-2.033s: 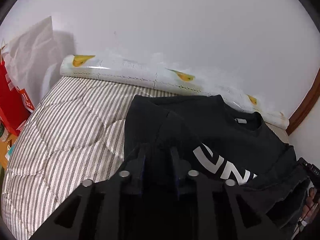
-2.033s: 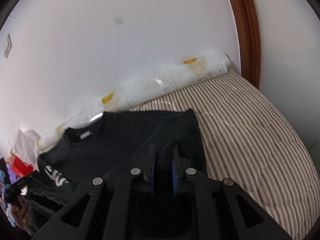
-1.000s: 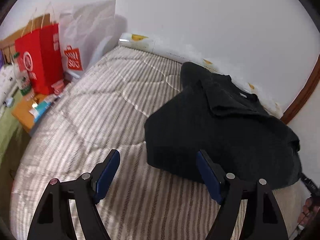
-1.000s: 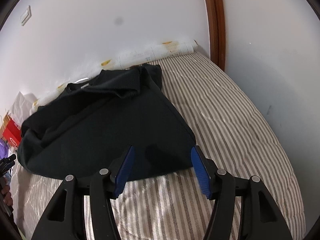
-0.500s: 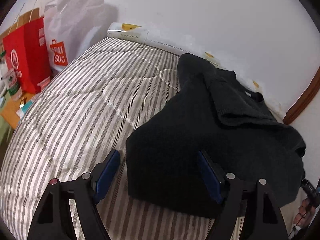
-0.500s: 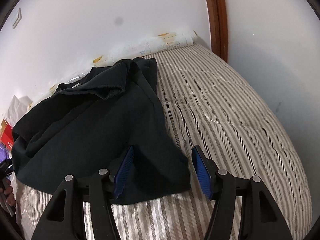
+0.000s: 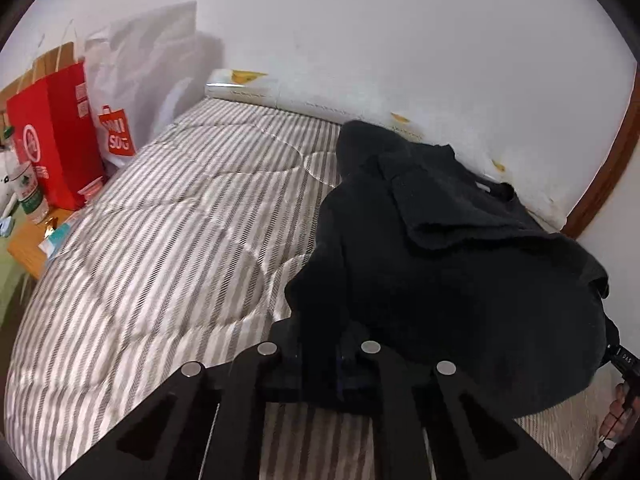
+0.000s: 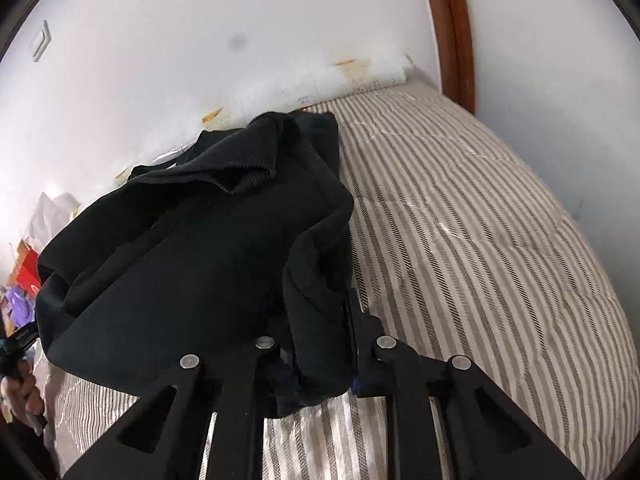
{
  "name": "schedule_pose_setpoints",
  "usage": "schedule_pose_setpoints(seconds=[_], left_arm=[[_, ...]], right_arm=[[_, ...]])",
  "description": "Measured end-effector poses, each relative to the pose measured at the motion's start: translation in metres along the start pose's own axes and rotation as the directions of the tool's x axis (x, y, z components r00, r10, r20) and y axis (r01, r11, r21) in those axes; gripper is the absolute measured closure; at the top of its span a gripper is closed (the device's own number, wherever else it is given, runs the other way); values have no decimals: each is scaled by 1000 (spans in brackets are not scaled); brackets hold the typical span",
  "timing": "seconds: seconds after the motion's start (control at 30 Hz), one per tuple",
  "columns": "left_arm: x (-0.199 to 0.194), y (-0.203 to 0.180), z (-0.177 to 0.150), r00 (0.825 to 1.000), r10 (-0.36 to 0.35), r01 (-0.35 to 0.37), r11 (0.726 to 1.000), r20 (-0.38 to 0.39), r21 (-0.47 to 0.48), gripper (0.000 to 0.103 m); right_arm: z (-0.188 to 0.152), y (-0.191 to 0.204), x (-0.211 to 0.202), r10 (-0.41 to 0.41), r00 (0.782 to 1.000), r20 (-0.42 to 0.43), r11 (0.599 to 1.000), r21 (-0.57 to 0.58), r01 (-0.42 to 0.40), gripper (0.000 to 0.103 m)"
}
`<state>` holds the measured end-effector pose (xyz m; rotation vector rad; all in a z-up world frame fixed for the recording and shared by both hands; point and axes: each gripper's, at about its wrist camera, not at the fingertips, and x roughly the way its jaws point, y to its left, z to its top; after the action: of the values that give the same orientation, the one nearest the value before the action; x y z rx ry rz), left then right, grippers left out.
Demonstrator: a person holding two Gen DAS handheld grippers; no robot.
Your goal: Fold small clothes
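Between the narrowed fingers of the left gripper (image 7: 320, 354) sits the near corner of the black shirt (image 7: 460, 264); the right gripper (image 8: 320, 344) pinches its other near corner. Beyond, toward 12 o'clock, the shirt lies bunched on the striped mattress (image 7: 168, 240).

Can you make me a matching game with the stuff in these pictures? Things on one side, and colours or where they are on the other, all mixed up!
Things:
1. Shirt
2. Bed cover
3. Paper bag
4. Left gripper

Clues:
A. Red, standing beside the bed
B. Shut on the near edge of the shirt
C. Black, lying rumpled on the bed
D. Grey and white stripes

Pairs: 1-C, 2-D, 3-A, 4-B
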<state>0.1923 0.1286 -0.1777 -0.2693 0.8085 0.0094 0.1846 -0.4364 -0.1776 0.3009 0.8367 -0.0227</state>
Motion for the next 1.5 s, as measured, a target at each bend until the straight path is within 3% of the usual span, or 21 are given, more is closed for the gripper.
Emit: schedule_pose_setpoints(seconds=[0.3,0.57,0.87,1.0,1.07,1.13,1.2,1.37,1.5], left_arm=[[-46,12,-29,999,-34,35,999,30,-9,93],[-80,22,-68,997,-72,73,997,32,-33,93],[-95,24,-90,996,-91,92,995,19,-32,91],[-99,24,-87,999,-46,46,998,9,-33,83],[-102,22,-85,1000,-23,23,1000,9,-19,72],[-111,20,-82,999,-12,12,1000,39,-5,50],[-120,18,-80,997,-4,3,1000,75,6,38],[-132,11,-71,994,-21,19,1000,104,21,38],[-126,-4,-68,995,-48,44,998,85,48,38]], right_arm=[[-18,-2,-52,31,999,37,999,18,-31,88],[-54,-11,-98,30,998,48,1000,-12,-29,88],[-82,-18,-115,1,999,37,1000,-27,0,86],[-86,-13,-122,-45,998,47,996,-69,48,82],[-84,-10,-133,-57,995,85,994,-88,64,82],[-81,-7,-145,-67,991,118,991,-103,80,82],[-77,1,-157,-68,986,149,989,-120,86,80],[-75,21,-171,-26,984,178,987,-150,53,78],[-76,46,-158,9,987,159,984,-176,19,77]])
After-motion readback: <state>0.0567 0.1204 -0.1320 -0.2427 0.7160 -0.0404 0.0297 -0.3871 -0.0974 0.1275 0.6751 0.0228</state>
